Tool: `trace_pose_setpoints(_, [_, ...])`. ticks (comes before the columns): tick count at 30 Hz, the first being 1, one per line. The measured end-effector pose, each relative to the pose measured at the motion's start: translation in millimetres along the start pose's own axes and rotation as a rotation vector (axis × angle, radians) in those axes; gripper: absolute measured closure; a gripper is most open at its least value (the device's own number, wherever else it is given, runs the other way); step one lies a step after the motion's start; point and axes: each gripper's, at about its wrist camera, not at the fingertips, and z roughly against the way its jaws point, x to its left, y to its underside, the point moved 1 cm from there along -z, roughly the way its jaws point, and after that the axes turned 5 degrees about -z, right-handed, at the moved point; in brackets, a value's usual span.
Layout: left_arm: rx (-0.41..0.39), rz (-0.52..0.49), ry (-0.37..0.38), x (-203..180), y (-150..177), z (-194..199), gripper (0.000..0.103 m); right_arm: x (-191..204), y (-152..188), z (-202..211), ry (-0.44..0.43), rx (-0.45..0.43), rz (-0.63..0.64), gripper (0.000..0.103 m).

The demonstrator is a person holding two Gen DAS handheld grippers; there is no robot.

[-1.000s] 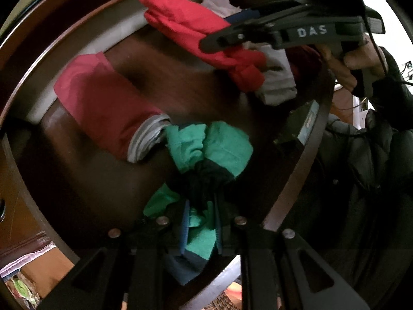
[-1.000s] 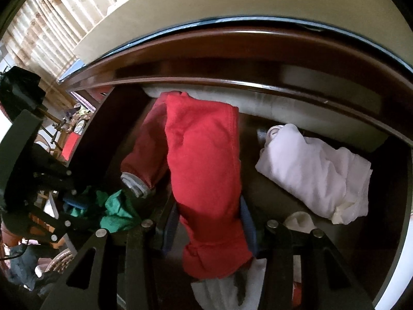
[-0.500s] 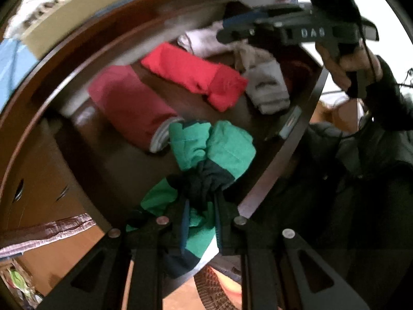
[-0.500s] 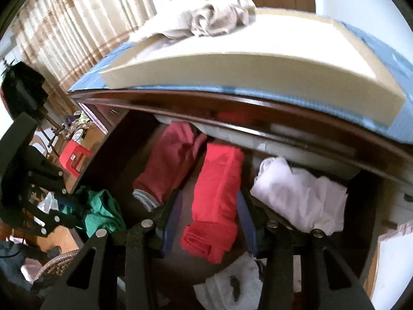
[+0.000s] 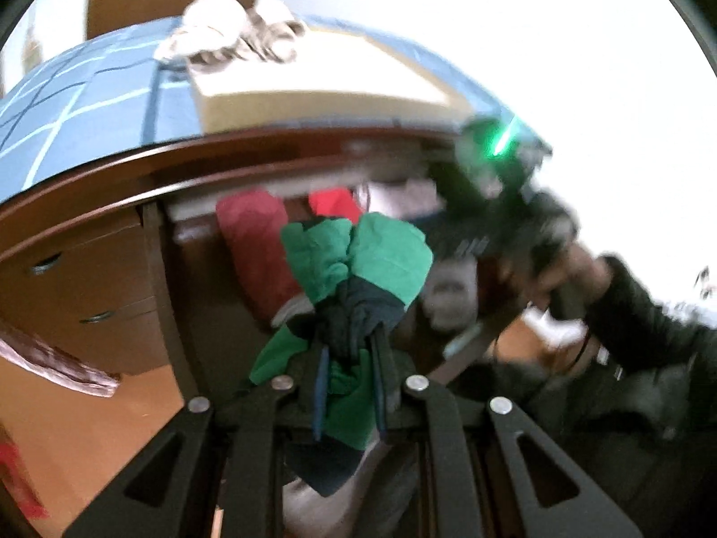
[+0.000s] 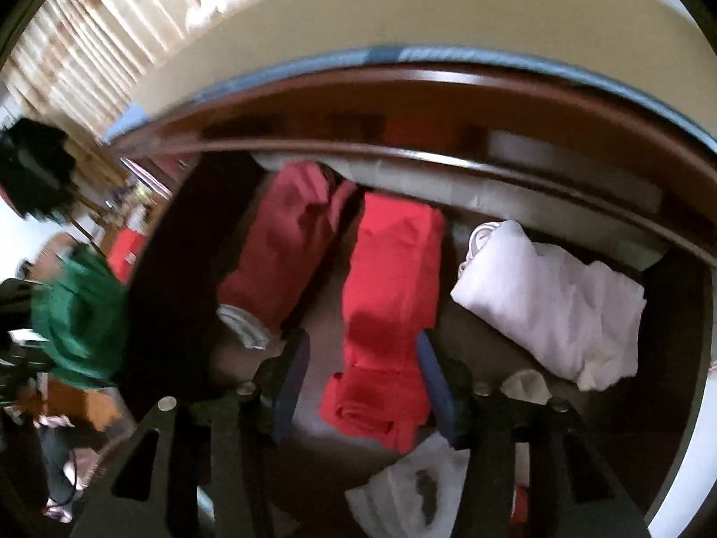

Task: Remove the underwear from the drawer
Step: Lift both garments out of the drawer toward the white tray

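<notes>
Green and navy cloth fills the middle of my left wrist view: the green underwear (image 5: pixel 354 269) is pinched tight in my left gripper (image 5: pixel 347 358), bunched up from the lower centre of the frame, with the drawer (image 5: pixel 188 233) behind it, so this piece looks clear of the drawer to me. My right gripper (image 5: pixel 466 242) shows blurred at right centre, reaching in over the pile. Over to the right wrist view: my right gripper (image 6: pixel 363 349) has just been opening, jaws parted and pressing on nothing, and the bright red underwear (image 6: pixel 390 296) lies right between them, running from upper centre down to lower centre, in line with my fingers (image 6: pixel 293 372). Dark red underwear (image 6: pixel 287 246) sits just left of it, white cloth (image 6: pixel 551 300) to the right. That bright red fold is my right hand's pick, I reckon, straight ahead.
</notes>
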Motion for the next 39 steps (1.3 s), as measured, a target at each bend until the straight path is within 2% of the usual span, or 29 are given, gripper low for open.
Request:
trace_pose_setpoints(3, [-0.09, 0.074, 0.009, 3.0, -3.7, 3.1, 0.089, 6.1, -4.9, -24.7, 0.083, 0.08, 0.027, 0.05])
trace_pose_setpoints(8, [-0.164, 0.095, -0.002, -1.7, -13.7, 4.9, 0.089, 8.1, -9.4, -51.9, 0.184, 0.144, 0.03, 0.05])
trace_pose_setpoints(12, [-0.188, 0.09, -0.073, -7.6, -20.6, 7.4, 0.089, 8.5, -11.4, -62.5, 0.199, 0.178, 0.019, 0.05])
trace_pose_setpoints(15, [-0.22, 0.111, -0.058, -9.4, -21.6, 16.4, 0.089, 5.4, -11.0, -69.1, 0.169, 0.204, 0.002, 0.051])
trace_pose_setpoints(18, [-0.237, 0.114, -0.073, -11.7, -22.2, 21.3, 0.089, 0.7, -10.0, -65.4, 0.138, 0.193, -0.016, 0.058])
trace_pose_setpoints(24, [-0.254, 0.121, -0.077, -14.7, -23.9, 26.6, 0.089, -2.9, 0.1, -33.4, 0.103, 0.118, -0.032, 0.061])
trace_pose_setpoints(29, [-0.268, 0.119, -0.078, -20.2, -25.4, 30.6, 0.089, 4.0, 15.7, 9.4, 0.024, 0.04, -0.034, 0.061])
trace_pose_setpoints(36, [-0.298, 0.109, -0.082, -31.5, -31.2, 38.1, 0.089, 21.0, 24.8, 70.9, 0.022, -0.1, 0.012, 0.061])
trace_pose_setpoints(39, [-0.324, 0.104, -0.094, -36.0, -36.3, 45.5, 0.089, 26.1, 17.1, 92.6, 0.007, -0.165, 0.013, 0.061])
